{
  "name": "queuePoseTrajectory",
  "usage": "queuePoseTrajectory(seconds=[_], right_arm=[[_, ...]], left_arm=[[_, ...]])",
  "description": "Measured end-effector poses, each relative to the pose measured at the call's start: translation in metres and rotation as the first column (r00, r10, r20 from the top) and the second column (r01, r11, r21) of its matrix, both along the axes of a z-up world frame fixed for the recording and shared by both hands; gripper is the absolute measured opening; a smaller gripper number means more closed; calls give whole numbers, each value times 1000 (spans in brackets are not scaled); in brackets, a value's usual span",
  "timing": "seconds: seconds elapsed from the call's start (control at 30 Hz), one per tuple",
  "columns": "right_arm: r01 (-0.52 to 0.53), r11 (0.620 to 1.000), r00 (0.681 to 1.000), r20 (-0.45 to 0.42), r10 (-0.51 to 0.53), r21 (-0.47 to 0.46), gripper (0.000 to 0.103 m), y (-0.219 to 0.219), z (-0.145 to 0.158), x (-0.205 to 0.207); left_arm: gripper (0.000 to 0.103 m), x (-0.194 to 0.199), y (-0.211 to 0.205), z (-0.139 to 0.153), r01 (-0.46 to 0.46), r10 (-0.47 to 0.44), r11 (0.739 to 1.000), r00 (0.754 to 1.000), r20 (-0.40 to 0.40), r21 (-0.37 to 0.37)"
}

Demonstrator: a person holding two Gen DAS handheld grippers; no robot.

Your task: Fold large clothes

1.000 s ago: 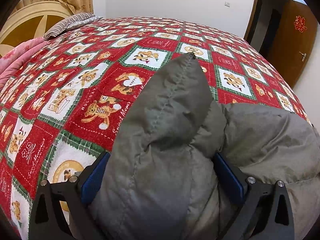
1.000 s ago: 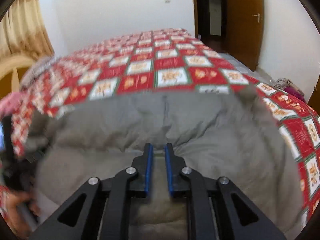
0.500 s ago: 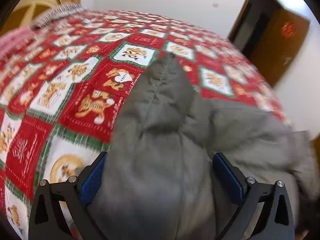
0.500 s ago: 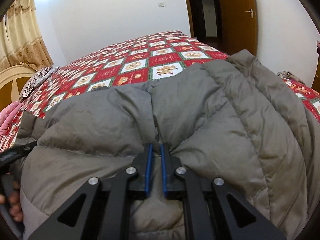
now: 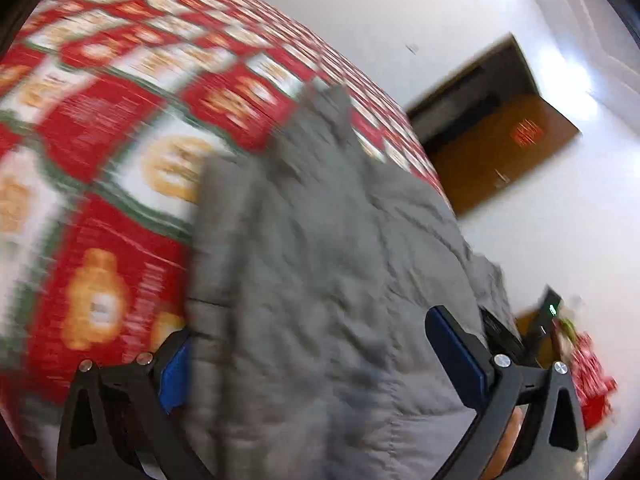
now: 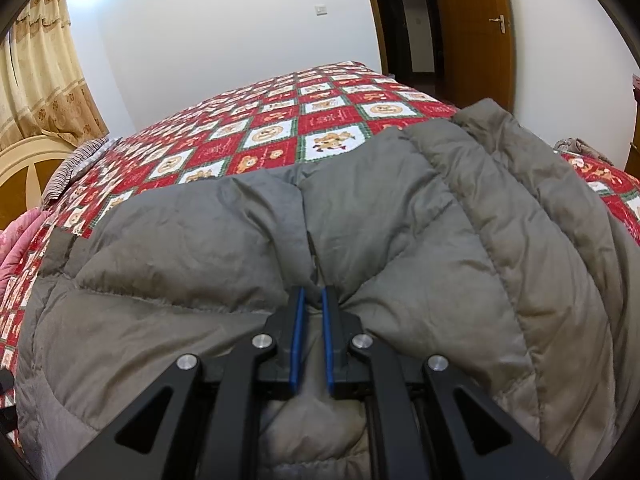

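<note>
**A:** ok so left wrist view first. It's really blurry, but the left claw (image 5: 316,354) has its jaws spread wide with a thick bunch of the grey coat (image 5: 320,280) sitting between them. Blue pads (image 5: 456,356) are both visible at the sides. Looks released to me, not pinching, the fabric just fills the gap.

**B:** agreed. Where's the coat lying though?

**A:** on the bed (image 5: 120,128), on that red and white patterned quilt. A brown door (image 5: 496,152) shows off to the right against the white wall.

**B:** and the right wrist view?

**A:** way sharper. Right claw (image 6: 312,300) is clenched on a fold of the coat (image 6: 400,220), jaws nearly together with a ridge of fabric squeezed between the blue pads (image 6: 297,336). The coat spreads across the near end of the bed (image 6: 280,128), puffy and quilted. Curtain (image 6: 36,72) on the left, wooden headboard (image 6: 24,176) below it, door (image 6: 476,28) at the back right.
</note>
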State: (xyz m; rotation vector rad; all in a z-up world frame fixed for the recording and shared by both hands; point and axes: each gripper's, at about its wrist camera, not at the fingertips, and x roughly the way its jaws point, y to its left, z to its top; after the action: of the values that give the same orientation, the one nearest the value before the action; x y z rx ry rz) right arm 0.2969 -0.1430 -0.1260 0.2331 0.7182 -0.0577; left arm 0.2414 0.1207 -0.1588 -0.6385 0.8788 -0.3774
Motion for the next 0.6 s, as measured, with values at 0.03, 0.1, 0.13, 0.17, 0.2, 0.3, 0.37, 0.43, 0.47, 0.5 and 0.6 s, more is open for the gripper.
queuePoseTrajectory(seconds=[0.03,0.1,0.13,0.17,0.2,0.3,0.37,0.43,0.47,0.5,0.6], right_arm=[[0,1000,1000,-1,0,-1,9,0,0,0],[1,1000,1000,-1,-1,-7,9,1,0,0],[2,1000,1000,-10,-3,-18,9,2,1,0],[3,999,1000,-23,-4,-33,9,3,2,2],[3,997,998,-58,-8,-76,11,8,6,4],[8,985,998,-66,-19,-175,21,31,36,-9],[-54,993,998,28,57,-107,21,44,58,-28],[-124,988,990,54,129,-93,21,63,64,-37],[-132,988,990,44,136,-82,19,66,59,-37],[-139,989,990,18,140,-58,18,70,48,-33],[-134,991,990,-43,134,14,11,67,5,-22]], left_arm=[[102,-1,-7,1,-5,5,999,1000,13,36],[102,-3,-13,2,-8,6,999,999,36,42],[99,-4,-12,2,-12,12,1000,999,46,14],[88,-5,-10,2,-13,15,999,999,49,-32],[80,-7,-5,0,-10,13,998,999,42,-66],[67,-7,4,-5,-11,12,990,1000,11,-141],[67,-10,2,-3,-14,16,990,1000,18,-141],[68,-11,1,-2,-15,17,993,1000,15,-119],[70,-10,-3,-2,-21,21,995,1000,6,-96],[71,-7,-2,-2,-21,21,996,1000,3,-87],[77,-4,-9,1,-23,24,998,1000,9,-59]])
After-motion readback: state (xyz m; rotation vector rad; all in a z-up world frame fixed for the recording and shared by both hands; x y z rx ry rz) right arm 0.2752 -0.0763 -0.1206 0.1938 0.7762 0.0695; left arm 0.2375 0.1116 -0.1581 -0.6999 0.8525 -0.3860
